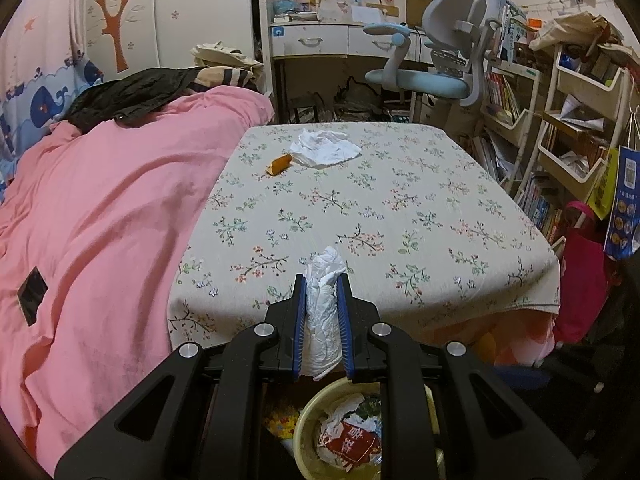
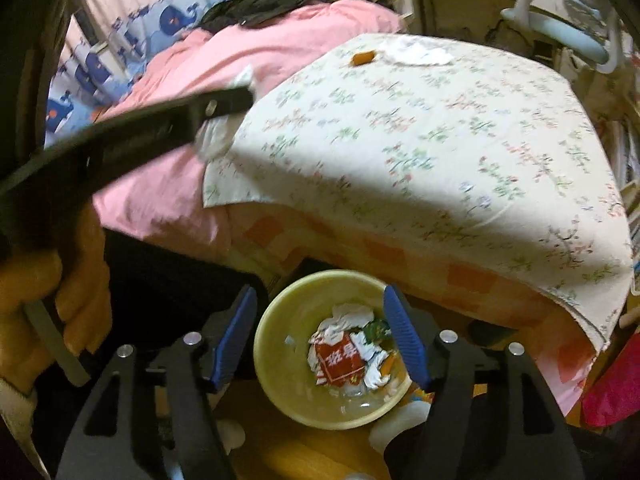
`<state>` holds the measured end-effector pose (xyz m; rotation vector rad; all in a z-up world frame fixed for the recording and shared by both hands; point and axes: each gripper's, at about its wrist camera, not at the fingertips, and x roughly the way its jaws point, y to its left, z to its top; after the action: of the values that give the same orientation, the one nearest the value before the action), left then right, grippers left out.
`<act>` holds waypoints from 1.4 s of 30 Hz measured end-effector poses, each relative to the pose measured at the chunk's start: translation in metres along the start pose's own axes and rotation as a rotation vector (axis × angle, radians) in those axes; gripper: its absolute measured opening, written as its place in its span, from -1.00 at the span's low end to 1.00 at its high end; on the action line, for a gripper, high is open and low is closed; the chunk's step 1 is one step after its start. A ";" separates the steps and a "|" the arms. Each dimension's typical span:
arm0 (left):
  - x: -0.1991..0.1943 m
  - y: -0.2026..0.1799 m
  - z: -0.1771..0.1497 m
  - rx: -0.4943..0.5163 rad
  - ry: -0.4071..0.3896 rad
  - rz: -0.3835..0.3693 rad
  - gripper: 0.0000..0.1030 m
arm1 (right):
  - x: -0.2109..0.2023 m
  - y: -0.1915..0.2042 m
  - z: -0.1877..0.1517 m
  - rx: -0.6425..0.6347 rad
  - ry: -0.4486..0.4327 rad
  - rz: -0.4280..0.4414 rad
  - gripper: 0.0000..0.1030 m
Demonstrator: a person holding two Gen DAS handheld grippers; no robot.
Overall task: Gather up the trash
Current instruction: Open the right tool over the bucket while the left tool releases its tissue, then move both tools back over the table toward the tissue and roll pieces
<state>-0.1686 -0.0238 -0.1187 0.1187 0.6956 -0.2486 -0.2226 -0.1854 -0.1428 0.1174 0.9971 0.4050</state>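
My left gripper (image 1: 321,280) is shut on a crumpled white tissue (image 1: 323,304) and holds it over the near edge of the table, above a yellow-green trash bin (image 1: 306,416). The bin holds a red and white wrapper (image 1: 348,440) and paper scraps. My right gripper (image 2: 320,308) is open and empty just above the same bin (image 2: 276,320). Far across the flowered tablecloth (image 1: 400,208) lie a flat white tissue (image 1: 324,149) and an orange peel (image 1: 279,164); both also show in the right wrist view, the tissue (image 2: 418,54) and the peel (image 2: 363,57). The left gripper (image 2: 224,100) shows there too, with the tissue (image 2: 214,140).
A pink quilt (image 1: 100,220) covers the bed left of the table. A blue-grey desk chair (image 1: 436,64) and a desk stand behind. Crowded bookshelves (image 1: 560,128) and a red bag (image 1: 584,272) stand to the right. The bin sits on the floor under the table's near edge.
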 end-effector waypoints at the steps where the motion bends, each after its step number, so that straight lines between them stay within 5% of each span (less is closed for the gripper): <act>1: 0.000 0.000 -0.001 0.001 0.003 0.000 -0.72 | -0.002 -0.002 0.001 0.009 -0.016 -0.013 0.31; 19: 0.007 -0.029 -0.047 0.078 0.152 -0.054 -0.72 | -0.030 -0.032 0.005 0.164 -0.181 -0.109 0.48; 22: 0.010 -0.033 -0.053 0.091 0.193 -0.069 -0.50 | -0.032 -0.035 0.004 0.173 -0.188 -0.112 0.49; 24: 0.011 -0.036 -0.056 0.097 0.207 -0.065 -0.08 | -0.033 -0.036 0.003 0.178 -0.191 -0.115 0.50; 26: 0.009 -0.037 -0.056 0.099 0.197 -0.050 0.09 | -0.034 -0.037 0.002 0.183 -0.196 -0.119 0.52; 42: 0.000 -0.018 -0.047 0.025 0.113 0.035 0.58 | -0.039 -0.039 0.003 0.193 -0.213 -0.136 0.64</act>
<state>-0.2020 -0.0327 -0.1551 0.1693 0.8017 -0.2183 -0.2283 -0.2356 -0.1214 0.2597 0.8270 0.1668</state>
